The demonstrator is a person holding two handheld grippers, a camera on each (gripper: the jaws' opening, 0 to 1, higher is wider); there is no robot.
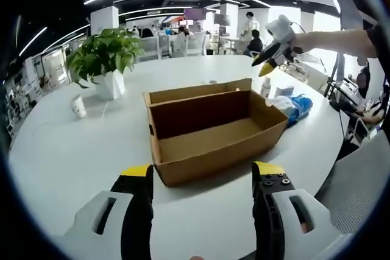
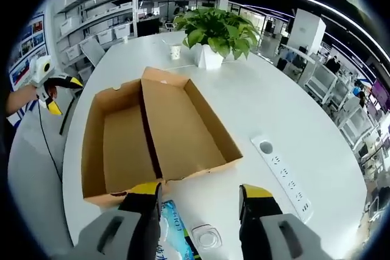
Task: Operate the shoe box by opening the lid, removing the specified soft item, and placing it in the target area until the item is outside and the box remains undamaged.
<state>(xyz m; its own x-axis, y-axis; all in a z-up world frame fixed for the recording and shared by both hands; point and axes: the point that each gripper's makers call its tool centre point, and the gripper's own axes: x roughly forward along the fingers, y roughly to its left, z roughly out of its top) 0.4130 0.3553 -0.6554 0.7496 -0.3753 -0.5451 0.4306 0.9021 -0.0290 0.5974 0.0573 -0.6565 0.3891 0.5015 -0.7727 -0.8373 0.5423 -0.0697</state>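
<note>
Meanwhile both hand-held grippers, left and right, hover spread and empty-jawed near the open shoe box.

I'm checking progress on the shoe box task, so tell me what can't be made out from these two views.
- Blue soft item: left gripper view, partly behind the box; right gripper view, cut off by the right gripper.
- Print on the blue item's packaging: too small.
- Power strip: far end fades into the edge blur.
</note>
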